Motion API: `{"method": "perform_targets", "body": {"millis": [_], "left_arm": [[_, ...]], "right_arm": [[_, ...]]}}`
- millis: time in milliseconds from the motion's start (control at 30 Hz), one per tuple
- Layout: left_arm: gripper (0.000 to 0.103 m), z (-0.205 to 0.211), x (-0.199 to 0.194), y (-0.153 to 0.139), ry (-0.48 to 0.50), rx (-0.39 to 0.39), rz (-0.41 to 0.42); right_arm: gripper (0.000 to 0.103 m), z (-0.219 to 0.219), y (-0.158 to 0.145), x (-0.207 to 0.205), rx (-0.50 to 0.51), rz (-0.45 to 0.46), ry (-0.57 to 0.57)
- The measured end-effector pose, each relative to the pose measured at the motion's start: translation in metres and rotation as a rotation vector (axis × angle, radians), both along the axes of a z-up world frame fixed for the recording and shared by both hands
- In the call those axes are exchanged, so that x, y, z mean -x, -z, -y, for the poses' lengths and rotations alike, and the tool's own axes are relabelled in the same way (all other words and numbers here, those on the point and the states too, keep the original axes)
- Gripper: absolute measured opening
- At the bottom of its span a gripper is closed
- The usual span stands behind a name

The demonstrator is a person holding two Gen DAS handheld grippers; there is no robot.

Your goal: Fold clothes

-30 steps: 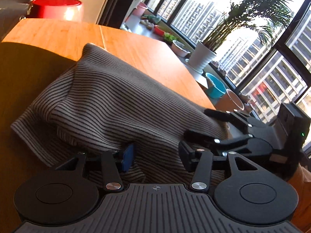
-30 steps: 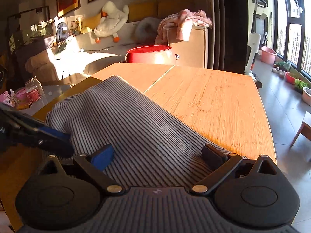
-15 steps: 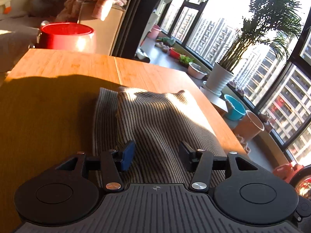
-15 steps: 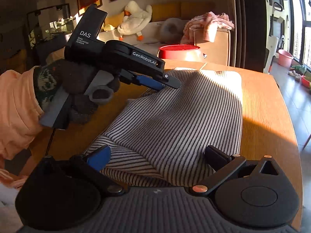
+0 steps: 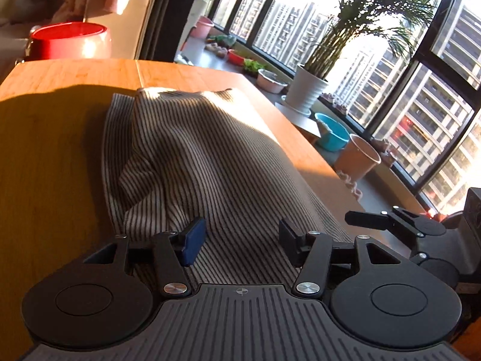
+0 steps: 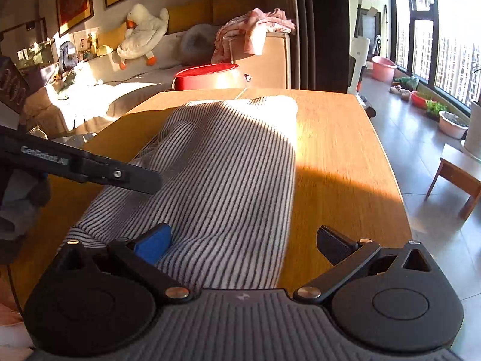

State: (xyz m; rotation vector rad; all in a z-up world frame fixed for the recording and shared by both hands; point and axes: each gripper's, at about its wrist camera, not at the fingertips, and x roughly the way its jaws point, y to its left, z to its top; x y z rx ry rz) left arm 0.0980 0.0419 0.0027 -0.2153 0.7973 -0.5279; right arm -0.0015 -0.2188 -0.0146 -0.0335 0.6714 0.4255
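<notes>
A grey striped garment (image 5: 195, 150) lies folded lengthwise on the wooden table (image 5: 60, 120), with a loose flap bunched along its left side. My left gripper (image 5: 240, 242) hovers open over its near end, the cloth showing between the pads without being pinched. In the right wrist view the same garment (image 6: 234, 156) runs away from me. My right gripper (image 6: 243, 240) stands wide open at the near right edge, blue pad over cloth, black pad over bare table (image 6: 336, 150). The left gripper's fingers (image 6: 120, 176) reach in from the left; the right gripper's fingers (image 5: 369, 218) show at far right.
A red pot (image 6: 207, 76) sits just beyond the table's far edge. Behind it are a sofa with a stuffed duck (image 6: 141, 36) and pink clothes (image 6: 252, 30). A potted plant (image 5: 309, 90), bowls and a wooden stool (image 6: 460, 168) stand by the windows on the right.
The wide spread cloth has become a long narrow strip. The left gripper, raised over the cloth half a second ago, has dropped low at the left. Both views have drawn back to the near end.
</notes>
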Motion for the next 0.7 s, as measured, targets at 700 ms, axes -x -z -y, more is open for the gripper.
{"method": "perform_targets", "body": {"millis": [700], "left_arm": [[0.058,-0.006,0.0,0.006,-0.024,0.025,0.005]], "right_arm": [[0.103,-0.004,0.009,-0.01,-0.074,-0.053,-0.048]]}}
